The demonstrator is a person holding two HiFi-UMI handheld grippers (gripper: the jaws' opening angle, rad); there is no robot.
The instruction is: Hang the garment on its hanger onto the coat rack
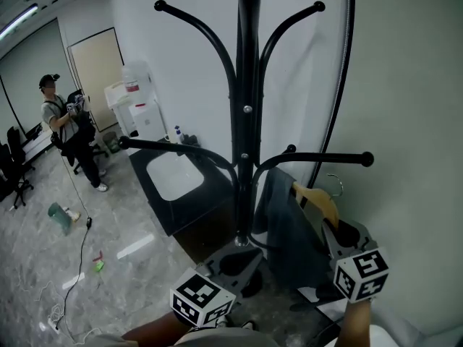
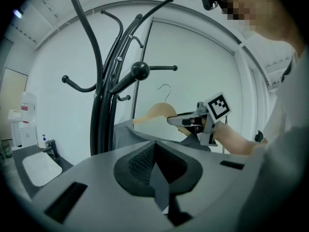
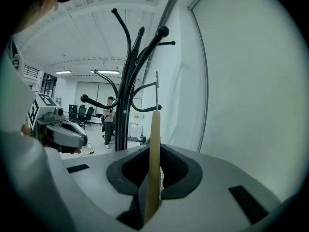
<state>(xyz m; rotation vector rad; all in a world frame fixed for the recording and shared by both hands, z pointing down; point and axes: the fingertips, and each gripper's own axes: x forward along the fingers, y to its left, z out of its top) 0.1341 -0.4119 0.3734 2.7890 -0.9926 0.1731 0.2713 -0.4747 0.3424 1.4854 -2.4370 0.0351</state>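
Observation:
The black coat rack (image 1: 246, 114) stands in the middle of the head view, its lower right arm (image 1: 325, 157) just above the wooden hanger (image 1: 318, 197). A dark grey garment (image 1: 286, 230) drapes from that hanger. My right gripper (image 1: 340, 233) is shut on the hanger's shoulder, and the right gripper view shows the wood (image 3: 155, 144) edge-on between the jaws with the wire hook (image 3: 156, 88) free in the air beside the rack (image 3: 129, 81). My left gripper (image 1: 228, 266) sits low by the rack's base. It is shut on a fold of grey garment fabric (image 2: 159, 187).
A black counter with a white sink (image 1: 173, 176) stands behind the rack, and a water dispenser (image 1: 137, 103) is at the wall. A person (image 1: 65, 129) stands far left on the marble floor. A curved black rail (image 1: 340, 85) runs down the white wall on the right.

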